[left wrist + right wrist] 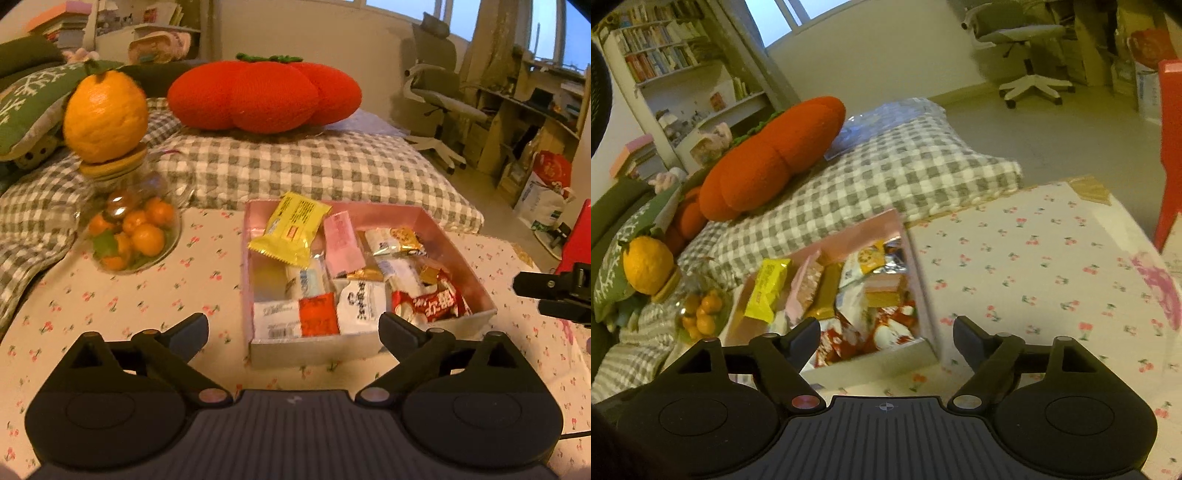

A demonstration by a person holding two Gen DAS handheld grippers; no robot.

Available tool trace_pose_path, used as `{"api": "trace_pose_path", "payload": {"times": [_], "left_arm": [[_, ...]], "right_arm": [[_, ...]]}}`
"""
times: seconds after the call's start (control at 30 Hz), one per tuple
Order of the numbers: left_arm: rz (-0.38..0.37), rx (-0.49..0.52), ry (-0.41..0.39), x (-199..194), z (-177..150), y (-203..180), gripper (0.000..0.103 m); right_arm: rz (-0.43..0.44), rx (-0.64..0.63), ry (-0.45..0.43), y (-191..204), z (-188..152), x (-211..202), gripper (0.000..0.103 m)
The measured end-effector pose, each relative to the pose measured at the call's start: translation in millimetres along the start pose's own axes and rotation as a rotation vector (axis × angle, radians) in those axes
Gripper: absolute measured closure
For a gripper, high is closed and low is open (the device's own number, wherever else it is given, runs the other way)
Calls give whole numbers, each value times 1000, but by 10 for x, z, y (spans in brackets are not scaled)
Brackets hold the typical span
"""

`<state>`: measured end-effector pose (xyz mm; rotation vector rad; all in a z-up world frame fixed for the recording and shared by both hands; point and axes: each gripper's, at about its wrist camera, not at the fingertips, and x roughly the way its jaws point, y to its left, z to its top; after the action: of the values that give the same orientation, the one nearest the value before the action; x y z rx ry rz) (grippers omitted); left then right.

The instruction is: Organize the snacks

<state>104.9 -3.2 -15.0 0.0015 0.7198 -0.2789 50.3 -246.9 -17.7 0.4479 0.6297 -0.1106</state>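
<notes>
A pink box (463, 254) full of wrapped snacks sits on the cherry-print tablecloth (122, 295). A yellow packet (290, 229) leans on its far left edge, with a pink packet (343, 243) and a red packet (436, 302) among the others. My left gripper (293, 330) is open and empty, just in front of the box's near wall. My right gripper (884, 338) is open and empty over the box's (918, 266) near right corner; part of it shows at the right edge of the left wrist view (554, 295). The yellow packet (768, 291) shows there too.
A glass jar of small oranges (127, 229) with a big orange (105, 114) on its lid stands left of the box. A checked cushion (314, 166) and a red pumpkin pillow (264, 94) lie behind. A red object (1169, 155) stands at the table's right edge.
</notes>
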Motion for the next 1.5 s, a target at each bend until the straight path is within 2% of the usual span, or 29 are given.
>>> {"api": "trace_pose_path", "payload": {"times": [0.27,0.7,1.0,1.5], "left_arm": [[47,-14,14,-216,-91,-8,1],[111,2,34,-500,-212,-160,0],[156,-16,49,-629,-262,-240,0],[199,-36,82,-600,-286,-241,0]], "right_arm": [[-26,-50,14,6,-120,-235,19],[-66,-169,28,326,-343,-546,13],[-107,-227,52,576,-475,-581,12],[-112,-286,75,766,-568,-491,12]]}}
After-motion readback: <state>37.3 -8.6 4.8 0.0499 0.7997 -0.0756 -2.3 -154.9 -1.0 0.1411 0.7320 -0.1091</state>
